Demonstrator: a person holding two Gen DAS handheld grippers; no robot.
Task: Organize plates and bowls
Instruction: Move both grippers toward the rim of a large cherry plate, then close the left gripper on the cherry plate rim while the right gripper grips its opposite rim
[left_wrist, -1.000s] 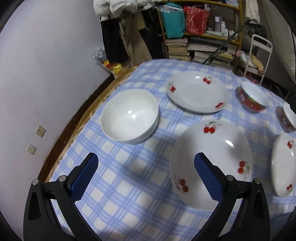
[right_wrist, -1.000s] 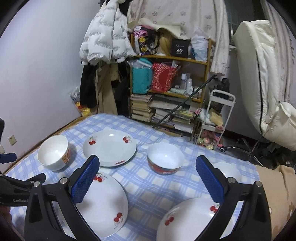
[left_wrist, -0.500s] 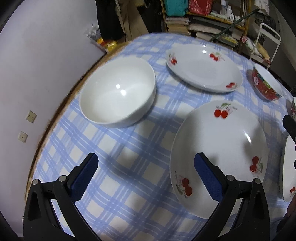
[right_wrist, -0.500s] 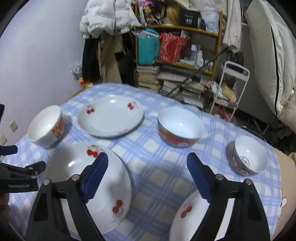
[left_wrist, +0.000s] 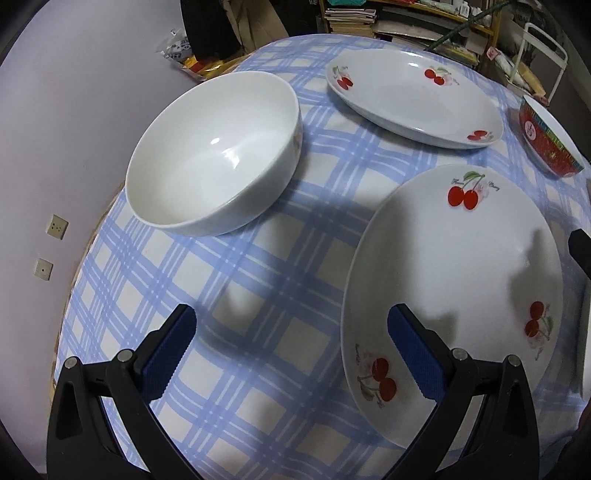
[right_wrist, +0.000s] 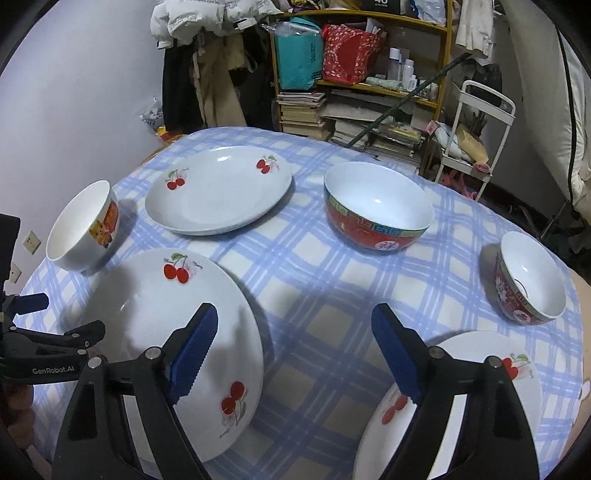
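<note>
On a blue checked tablecloth lie three white cherry plates and three bowls. My left gripper is open and empty, low over the cloth, its right finger over the rim of the near cherry plate; the white bowl is ahead on the left, a second cherry plate beyond. My right gripper is open and empty, above the cloth between the near-left plate and a near-right plate. A large red bowl and a small red bowl stand ahead.
The left gripper's black frame shows at the left edge of the right wrist view. The white bowl has a picture on its side. Beyond the table stand a cluttered shelf, hanging clothes and a white trolley. A wall is on the left.
Both grippers have moved forward and lower toward the table. The plates and bowls look larger and have not moved. Both grippers stay open.
</note>
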